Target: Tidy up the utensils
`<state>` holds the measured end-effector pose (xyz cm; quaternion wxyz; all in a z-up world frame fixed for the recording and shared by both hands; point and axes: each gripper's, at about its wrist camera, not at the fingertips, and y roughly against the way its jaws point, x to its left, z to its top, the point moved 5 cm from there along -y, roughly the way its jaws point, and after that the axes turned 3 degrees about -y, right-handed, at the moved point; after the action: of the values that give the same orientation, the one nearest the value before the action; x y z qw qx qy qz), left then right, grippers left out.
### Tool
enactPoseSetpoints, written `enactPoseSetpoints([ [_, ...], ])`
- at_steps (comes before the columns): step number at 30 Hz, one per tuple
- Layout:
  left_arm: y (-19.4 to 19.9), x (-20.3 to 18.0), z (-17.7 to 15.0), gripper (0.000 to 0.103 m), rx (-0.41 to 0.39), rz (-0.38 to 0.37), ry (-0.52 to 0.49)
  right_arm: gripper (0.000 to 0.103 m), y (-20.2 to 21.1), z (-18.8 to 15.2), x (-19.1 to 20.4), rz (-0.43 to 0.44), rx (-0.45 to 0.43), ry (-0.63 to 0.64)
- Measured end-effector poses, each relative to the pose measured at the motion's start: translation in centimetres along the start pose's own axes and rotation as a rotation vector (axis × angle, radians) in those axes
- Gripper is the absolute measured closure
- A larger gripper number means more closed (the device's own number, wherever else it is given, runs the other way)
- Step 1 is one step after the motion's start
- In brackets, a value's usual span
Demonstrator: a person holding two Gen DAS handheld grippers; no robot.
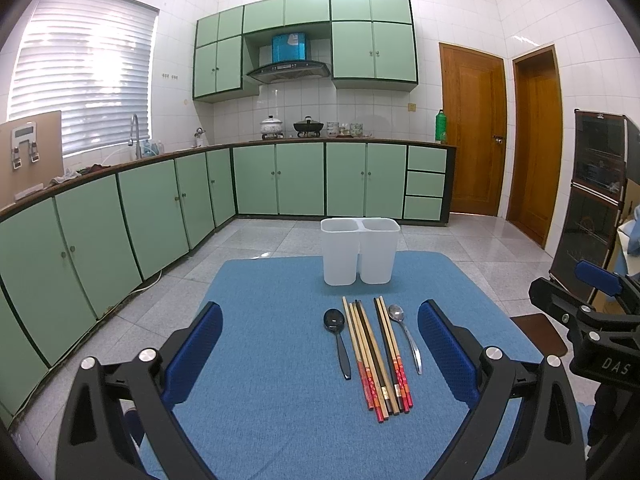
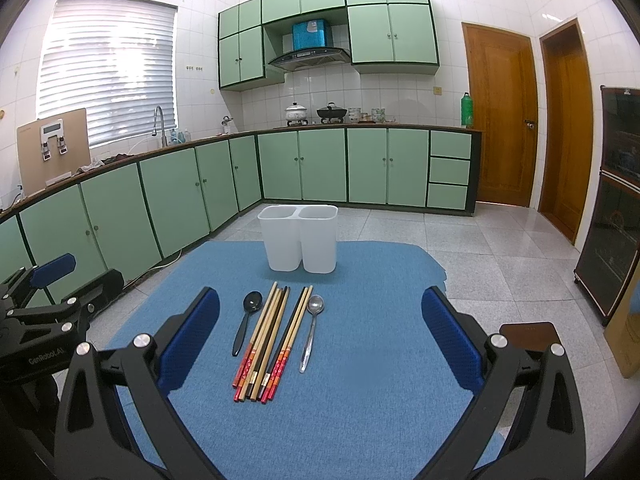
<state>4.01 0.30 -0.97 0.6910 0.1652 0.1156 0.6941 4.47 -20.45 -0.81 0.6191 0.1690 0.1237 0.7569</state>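
Progress: none yet, judged | holder [image 1: 360,252]: white, two compartments, apparently empty, far end of blue mat [image 1: 260,400] | black spoon [image 1: 338,336], chopsticks [image 1: 374,356], metal spoon [image 1: 404,332]: flat on mat, nearer | left gripper [image 1: 320,356], right gripper [image 2: 320,340]: spread wide, empty, above mat.

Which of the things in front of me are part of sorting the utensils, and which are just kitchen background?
Part of the job:
black spoon
metal spoon
chopsticks
white two-compartment holder
blue mat they lie on

Just lying about:
white pot and black wok on the stove
green bottle on the counter
tap by the window
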Motion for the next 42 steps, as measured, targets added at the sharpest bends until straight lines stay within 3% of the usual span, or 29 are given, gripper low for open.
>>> enactPoseSetpoints([
  [12, 0.0, 0.1, -0.1, 0.007, 0.002, -0.001, 0.001, 0.005, 0.7, 0.7, -0.3, -0.001, 0.005, -0.002],
  [22, -1.4, 0.6, -0.7, 0.007, 0.027, 0.011, 0.001, 0.005, -2.0, -0.3, -1.4, -0.025, 0.037, -0.007],
  [30, -7.3, 2.8, -2.3, 0.007, 0.152, 0.056, 0.009, 0.005, -6.7, -1.2, -1.8, -0.061, 0.115, 0.029],
  [35, -11.7, 3.6, -3.9, 0.007, 0.24, 0.072, 0.009, 0.006, -11.4, -2.1, -2.1, -0.059, 0.208, 0.026],
  [42, -16.8, 4.1, -5.9, 0.007, 0.338, 0.08, 0.001, 0.022, -18.4, -3.7, -1.7, -0.029, 0.349, -0.002],
])
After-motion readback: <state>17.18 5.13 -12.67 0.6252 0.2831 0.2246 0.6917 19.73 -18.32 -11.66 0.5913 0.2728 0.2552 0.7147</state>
